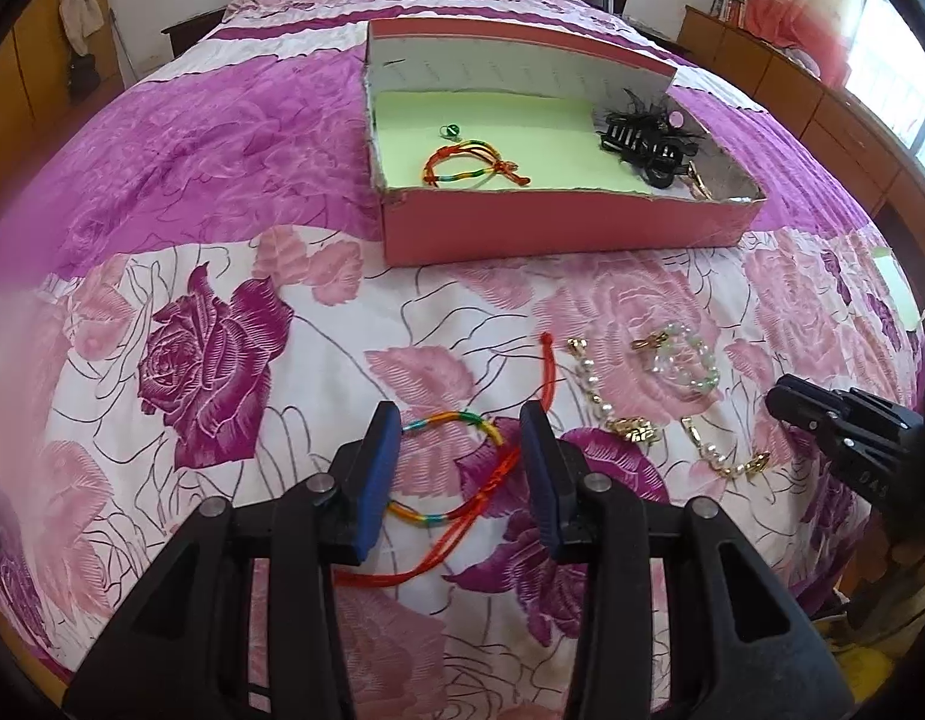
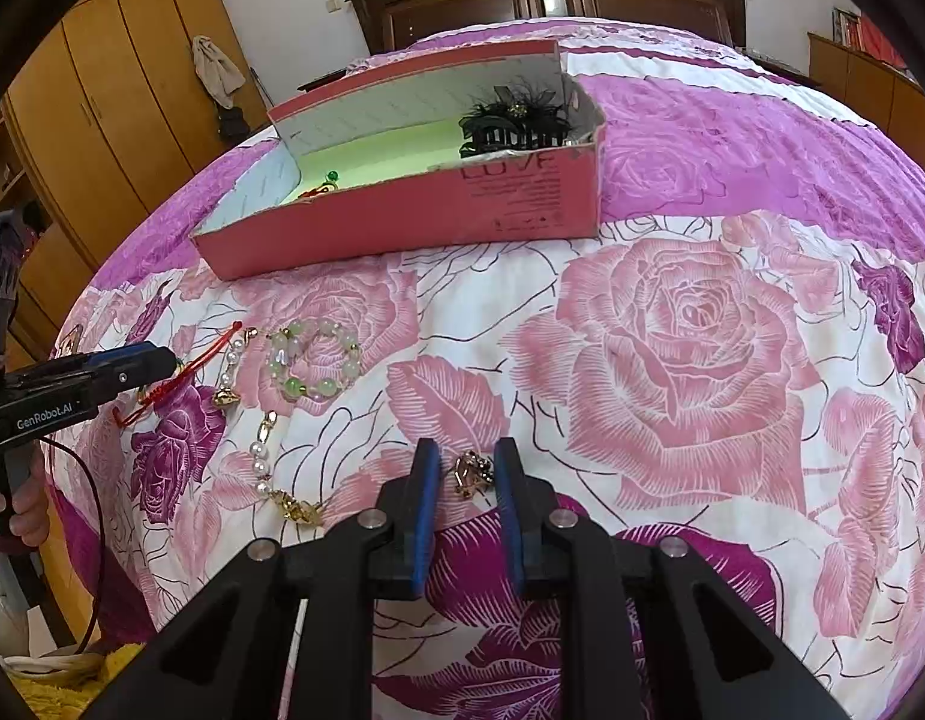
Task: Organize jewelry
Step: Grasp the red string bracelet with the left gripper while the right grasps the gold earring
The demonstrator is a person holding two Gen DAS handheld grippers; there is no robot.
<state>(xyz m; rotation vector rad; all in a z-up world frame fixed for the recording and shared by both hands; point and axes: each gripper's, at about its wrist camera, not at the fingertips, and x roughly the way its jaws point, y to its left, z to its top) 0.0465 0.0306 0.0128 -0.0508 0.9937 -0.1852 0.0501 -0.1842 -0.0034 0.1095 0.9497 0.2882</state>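
The pink box (image 1: 558,228) sits at twelve o'clock on the flowered bedspread (image 1: 222,300) and already holds part of the jewelry: a rainbow cord bracelet (image 1: 468,168) and a small green ring (image 1: 450,131) on its green floor, and a black hair claw (image 1: 642,141) at its two o'clock corner, with something gilt beside it too small to name; so the sorting looks partly done. Three pieces are left on the bed: a second rainbow cord bracelet (image 1: 456,468), a pearl and gold chain (image 2: 264,468) and a green bead bracelet (image 2: 312,363), which lies at about ten o'clock in the right wrist view. The left gripper (image 1: 459,426) is lowered over the loose cord bracelet, its jaws moderately apart, the cord lying between them but not pinched. The right gripper (image 2: 465,456) has its jaws narrow around the chain's gold end link (image 2: 471,471); whether the pads already press on it I cannot tell.
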